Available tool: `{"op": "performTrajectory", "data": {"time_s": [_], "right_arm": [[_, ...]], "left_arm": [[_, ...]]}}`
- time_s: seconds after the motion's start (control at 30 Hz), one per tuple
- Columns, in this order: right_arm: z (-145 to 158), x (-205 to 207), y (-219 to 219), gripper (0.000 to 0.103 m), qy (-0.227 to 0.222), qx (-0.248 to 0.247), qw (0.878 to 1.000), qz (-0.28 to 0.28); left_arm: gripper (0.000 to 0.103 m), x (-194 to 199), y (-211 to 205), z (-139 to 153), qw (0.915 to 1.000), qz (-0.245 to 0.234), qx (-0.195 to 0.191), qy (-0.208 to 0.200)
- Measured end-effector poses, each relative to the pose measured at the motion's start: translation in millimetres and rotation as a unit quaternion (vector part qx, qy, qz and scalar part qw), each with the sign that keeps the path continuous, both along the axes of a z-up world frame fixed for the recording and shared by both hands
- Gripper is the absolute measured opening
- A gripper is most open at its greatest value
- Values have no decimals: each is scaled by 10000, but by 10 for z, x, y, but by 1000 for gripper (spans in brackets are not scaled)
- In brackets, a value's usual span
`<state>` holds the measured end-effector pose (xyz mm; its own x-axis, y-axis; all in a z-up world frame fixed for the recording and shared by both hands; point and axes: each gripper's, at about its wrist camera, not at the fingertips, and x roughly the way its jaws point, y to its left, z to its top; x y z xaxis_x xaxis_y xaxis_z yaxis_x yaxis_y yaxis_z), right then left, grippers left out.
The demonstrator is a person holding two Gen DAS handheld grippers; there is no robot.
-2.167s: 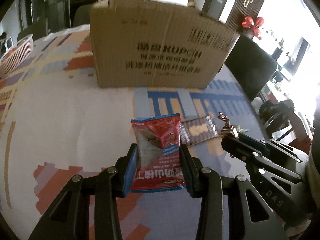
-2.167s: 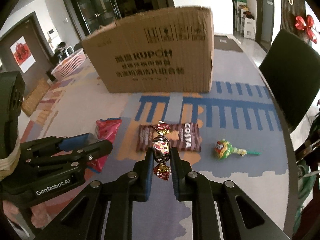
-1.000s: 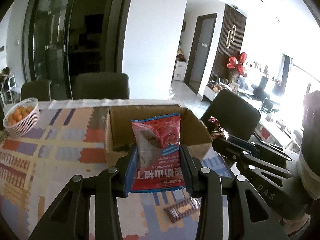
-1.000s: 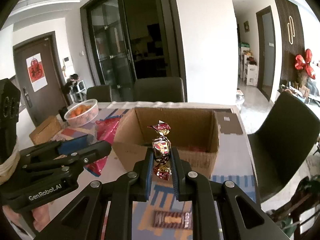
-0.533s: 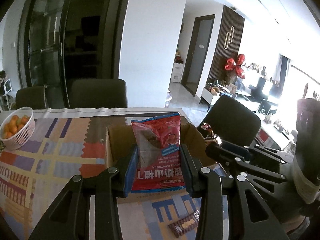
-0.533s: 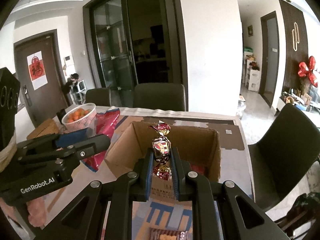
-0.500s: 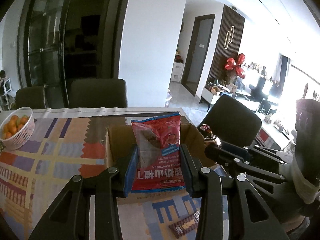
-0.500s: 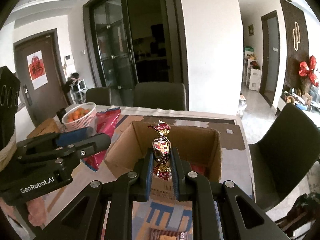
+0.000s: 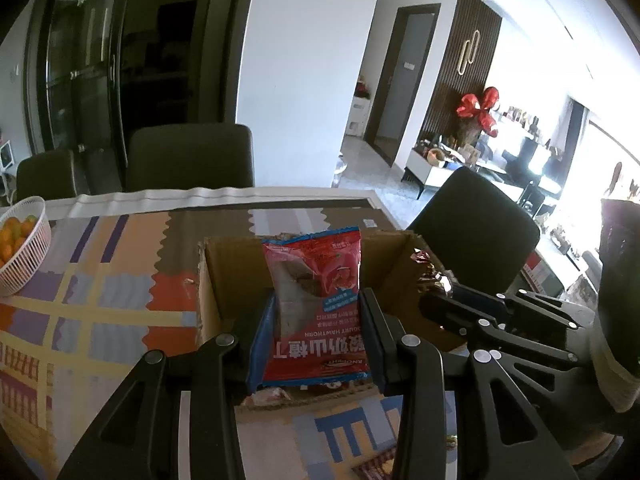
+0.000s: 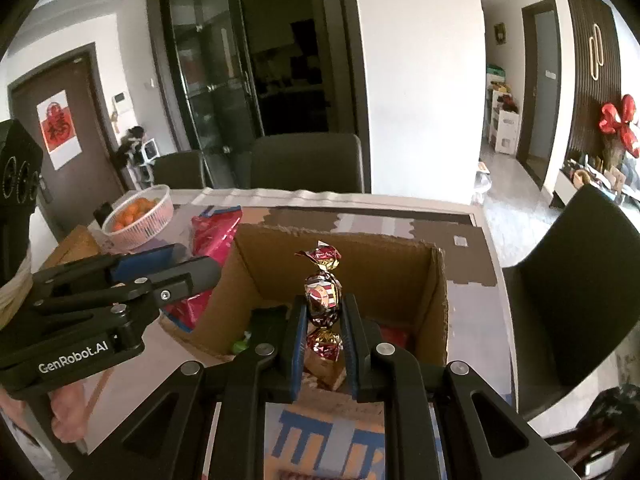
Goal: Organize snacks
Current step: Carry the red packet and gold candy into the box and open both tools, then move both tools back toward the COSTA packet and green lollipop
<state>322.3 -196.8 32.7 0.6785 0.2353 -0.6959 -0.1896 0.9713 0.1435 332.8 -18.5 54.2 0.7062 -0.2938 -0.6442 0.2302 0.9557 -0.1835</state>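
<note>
My left gripper is shut on a red snack packet, held upright in front of the open cardboard box. My right gripper is shut on a foil-wrapped candy, hanging over the near edge of the same cardboard box. In the right wrist view the left gripper shows at the left with the red snack packet by the box's left wall. In the left wrist view the right gripper sits at the box's right side. Something red and something green lie inside the box.
A white basket of oranges stands at the far left of the patterned tablecloth. Dark chairs ring the table. A brown snack bar lies on the cloth near the front edge.
Both grippers have moved forward toward the box with their snacks still held; the box now looks larger and closer, and its inside is in view.
</note>
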Motion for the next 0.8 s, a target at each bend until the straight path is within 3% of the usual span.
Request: {"op": "performTrajectory", "data": {"time_s": [0.13, 0.2, 0.27, 0.3, 0.8], "right_arm": [[-91, 77, -1, 18, 103, -13, 9999, -3], [-120, 94, 10, 19, 114, -32, 9999, -25], [-126, 105, 29, 39, 140, -111, 9998, -85], [-120, 100, 36, 41, 118, -143, 9997, -134], [210, -572, -116, 41, -468, -139, 9982, -342]], "left_arm": [[41, 75, -10, -75, 9998, 75, 129, 93], [47, 72, -13, -83, 9996, 146, 210, 88], [56, 46, 4, -74, 9996, 153, 217, 41], [57, 11, -5, -61, 9995, 168, 263, 2], [65, -692, -225, 308, 9959, -244, 484, -730]]}}
